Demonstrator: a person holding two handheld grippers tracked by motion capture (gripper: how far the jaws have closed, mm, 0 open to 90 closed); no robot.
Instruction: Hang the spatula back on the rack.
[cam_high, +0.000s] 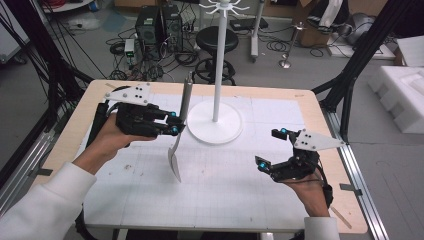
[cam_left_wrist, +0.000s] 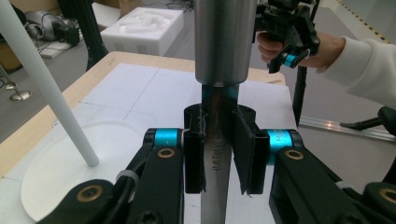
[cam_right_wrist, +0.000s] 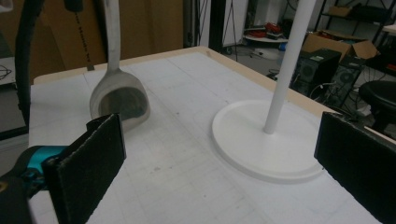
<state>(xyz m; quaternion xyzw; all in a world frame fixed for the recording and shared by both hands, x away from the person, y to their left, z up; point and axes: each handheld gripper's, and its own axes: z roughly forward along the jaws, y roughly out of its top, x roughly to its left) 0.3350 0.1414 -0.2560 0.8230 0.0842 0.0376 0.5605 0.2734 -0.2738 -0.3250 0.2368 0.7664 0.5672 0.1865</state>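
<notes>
— Looking down from the high view, we saw the left gripper (cam_high: 176, 123) clamped on a metal ladle (cam_high: 178, 135), which it held nearly upright above the table (cam_high: 70, 125). Did we see the same from the gripper's own camera?

— We did. In the left gripper view the two jaws of the left gripper (cam_left_wrist: 219, 154) pressed against the flat stem of the ladle (cam_left_wrist: 217, 154) from both sides, and the thick round handle rose just beyond the jaws, straight ahead of them.

— Where was the bowl of the ladle?

— Below the left gripper's jaws, close over the white gridded sheet (cam_high: 225, 175); whether it touched the sheet we could not tell. In the right gripper view the ladle (cam_right_wrist: 119, 100) hung ahead and to the left of the right gripper (cam_right_wrist: 219, 158), bowl down.

— And the right gripper?

— We saw the right gripper (cam_high: 272, 148) standing wide open with nothing between its jaws, well apart from the ladle. From its own camera the white rack stand (cam_right_wrist: 271, 135) stood ahead of it, to the right of the ladle.

— How did the stand sit relative to the left gripper?

— Its round base (cam_high: 215, 122) lay just beyond the jaw tips of the left gripper, and in the left gripper view the white pole (cam_left_wrist: 46, 84) slanted up to the left of the jaws. The other hand (cam_left_wrist: 280, 44) showed farther off, up and to the right.
</notes>
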